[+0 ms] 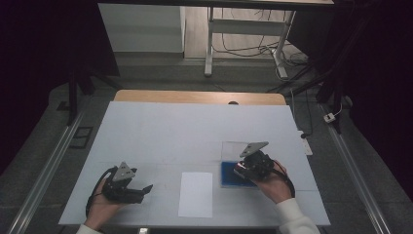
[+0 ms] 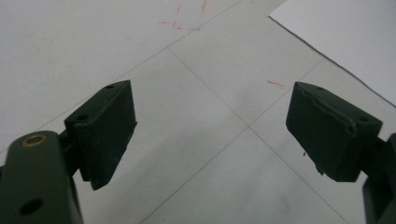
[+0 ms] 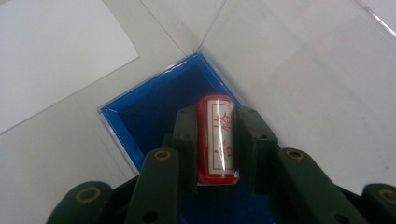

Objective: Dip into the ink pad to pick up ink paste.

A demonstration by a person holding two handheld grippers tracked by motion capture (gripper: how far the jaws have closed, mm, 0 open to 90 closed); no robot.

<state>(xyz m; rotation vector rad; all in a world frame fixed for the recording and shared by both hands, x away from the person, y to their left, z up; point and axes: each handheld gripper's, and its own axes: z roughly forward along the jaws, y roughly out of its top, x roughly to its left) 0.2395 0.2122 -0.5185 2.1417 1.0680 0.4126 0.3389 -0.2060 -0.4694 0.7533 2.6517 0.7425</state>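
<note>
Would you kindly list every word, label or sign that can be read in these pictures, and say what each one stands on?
"格": red character on the white label of the red stamp, held by the right gripper over the blue ink pad box; this reading is uncertain.
A second red character below it on that label is too blurred to read.
Red scribbles on the table form no legible text.
The white sheet is blank.

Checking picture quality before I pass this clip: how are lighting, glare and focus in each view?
High view: dim, the surroundings near black, the table evenly lit, small things soft. Left gripper view: the open left gripper is sharp, with soft shadows and no glare. Right gripper view: the right gripper grips a red stamp bearing a glare streak; the clear lid reflects light; the near linkage is slightly blurred.
</note>
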